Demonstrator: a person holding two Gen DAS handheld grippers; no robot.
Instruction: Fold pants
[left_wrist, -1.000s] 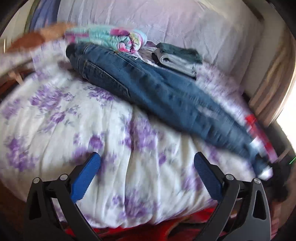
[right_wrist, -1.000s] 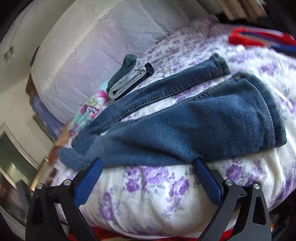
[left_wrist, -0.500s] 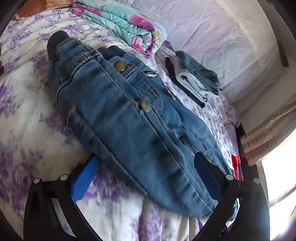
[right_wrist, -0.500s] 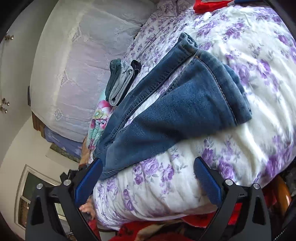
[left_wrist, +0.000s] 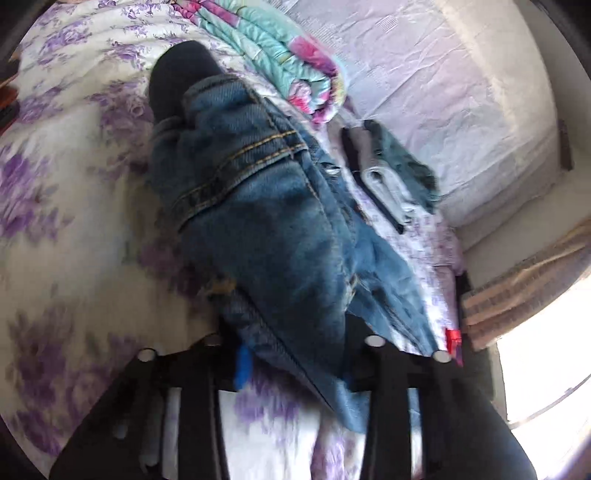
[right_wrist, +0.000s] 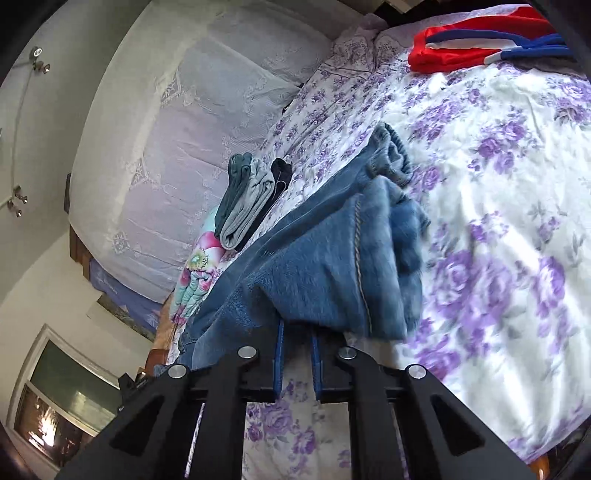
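Blue jeans (left_wrist: 266, 236) lie across a white bedspread with purple flowers (left_wrist: 66, 221). In the left wrist view my left gripper (left_wrist: 291, 365) is closed on the waist end of the jeans; the denim bunches between the blue pads and hides most of them. In the right wrist view my right gripper (right_wrist: 297, 354) is nearly closed on the leg end of the jeans (right_wrist: 332, 273), with denim bunched at its blue pads (right_wrist: 279, 354). The leg cuffs (right_wrist: 388, 155) lie further off.
A rolled floral blanket (left_wrist: 280, 59) lies beyond the waistband. A stack of folded grey and teal clothes (right_wrist: 247, 199) sits near the pale headboard (right_wrist: 177, 147). A red and blue garment (right_wrist: 480, 40) lies at the bed's far corner. A window is at the left.
Both grippers have moved up to the jeans and closed from wide open onto the denim, the left at the waist end, the right at the leg end.
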